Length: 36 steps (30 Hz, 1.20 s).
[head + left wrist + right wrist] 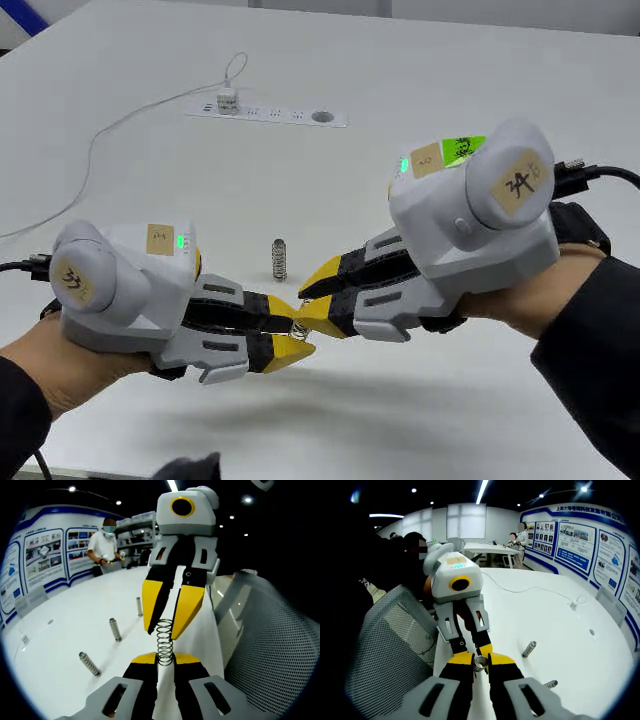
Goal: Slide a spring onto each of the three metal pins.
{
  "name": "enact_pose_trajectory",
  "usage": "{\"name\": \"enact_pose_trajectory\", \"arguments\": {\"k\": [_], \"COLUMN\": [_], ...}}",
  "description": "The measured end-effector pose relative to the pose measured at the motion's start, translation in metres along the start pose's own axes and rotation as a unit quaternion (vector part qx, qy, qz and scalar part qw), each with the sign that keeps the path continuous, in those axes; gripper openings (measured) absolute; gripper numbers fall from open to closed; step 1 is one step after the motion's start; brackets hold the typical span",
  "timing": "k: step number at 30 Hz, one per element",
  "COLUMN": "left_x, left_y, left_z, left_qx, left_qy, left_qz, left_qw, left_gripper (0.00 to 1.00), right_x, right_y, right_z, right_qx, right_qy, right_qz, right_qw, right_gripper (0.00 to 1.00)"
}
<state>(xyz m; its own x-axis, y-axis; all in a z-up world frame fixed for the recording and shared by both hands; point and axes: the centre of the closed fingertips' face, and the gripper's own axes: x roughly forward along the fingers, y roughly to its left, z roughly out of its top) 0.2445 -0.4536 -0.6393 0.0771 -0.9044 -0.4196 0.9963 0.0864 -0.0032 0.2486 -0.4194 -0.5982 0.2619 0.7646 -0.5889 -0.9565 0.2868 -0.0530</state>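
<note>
Spring (164,641) in hand is off the table, held in the air between the two gripper tips. The grippers meet nose to nose above the near part of the white table (420,200).

Left gripper (160,659): jaws drawn almost together, with the yellow tips pinching the lower end of the coil in the left gripper view. Right gripper (480,661): jaws narrowed to a slit, with the coil seen end-on between its tips in the right gripper view. Both appear to have a grip on it, and which one carries the load cannot be told. From the pose alone it reads as a hand-over or a re-grip.

Pins stand in a row on the table beyond the grippers, well apart from the held spring.
- Near pin (89,663): ribbed along its length and tilted in the fisheye; reads as a coil already on.
- Middle pin (115,629): ribbed too, same reading.
- Far pin (139,606): looks smoother, but is too small to say whether it is bare.

Progress estimate: two of three probably done, and the held spring is probably meant for the far pin. Left to do:
- settle the grip in one gripper
- carry the spring across
- line its bore up over the pin top
- slide it down

Power strip (265,113) lies at the far side of the table and plays no part.
</note>
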Motion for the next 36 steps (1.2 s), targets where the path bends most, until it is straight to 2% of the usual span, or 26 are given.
{"name": "enact_pose_trajectory", "arguments": {"k": [5, 11, 18, 22, 30, 36], "left_x": [-0.001, -0.0032, -0.0031, -0.003, -0.0032, -0.0051], "left_y": [0.0013, 0.0058, 0.0045, 0.0043, 0.0052, 0.0085], "left_z": [-0.0007, -0.0002, 0.0046, 0.005, 0.006, 0.0023], "left_qx": [-0.009, -0.02, -0.017, -0.016, -0.015, -0.019], "left_qy": [-0.003, -0.012, -0.021, -0.021, -0.023, -0.015], "left_qz": [0.001, 0.008, 0.007, 0.008, 0.011, 0.019], "left_qw": [1.0, 0.9997, 0.9996, 0.9996, 0.9996, 0.9995], "left_gripper": [0.11, 0.11, 0.11, 0.11, 0.11, 0.17], "right_x": [0.0023, -0.0003, -0.0003, 0.001, 0.0016, -0.0027], "right_y": [-0.0005, -0.0044, -0.0063, -0.005, -0.0043, -0.0076], "right_z": [0.0014, 0.0005, -0.0036, -0.0022, -0.0001, -0.0005], "right_qx": [-0.009, 0.001, 0.012, 0.015, 0.012, 0.016], "right_qy": [-0.002, -0.007, -0.008, -0.015, -0.016, -0.017], "right_qz": [-0.002, -0.007, -0.012, -0.01, -0.011, -0.016], "right_qw": [1.0, 0.9999, 0.9998, 0.9997, 0.9997, 0.9996], "right_gripper": [0.12, 0.17, 0.16, 0.12, 0.12, 0.12]}}
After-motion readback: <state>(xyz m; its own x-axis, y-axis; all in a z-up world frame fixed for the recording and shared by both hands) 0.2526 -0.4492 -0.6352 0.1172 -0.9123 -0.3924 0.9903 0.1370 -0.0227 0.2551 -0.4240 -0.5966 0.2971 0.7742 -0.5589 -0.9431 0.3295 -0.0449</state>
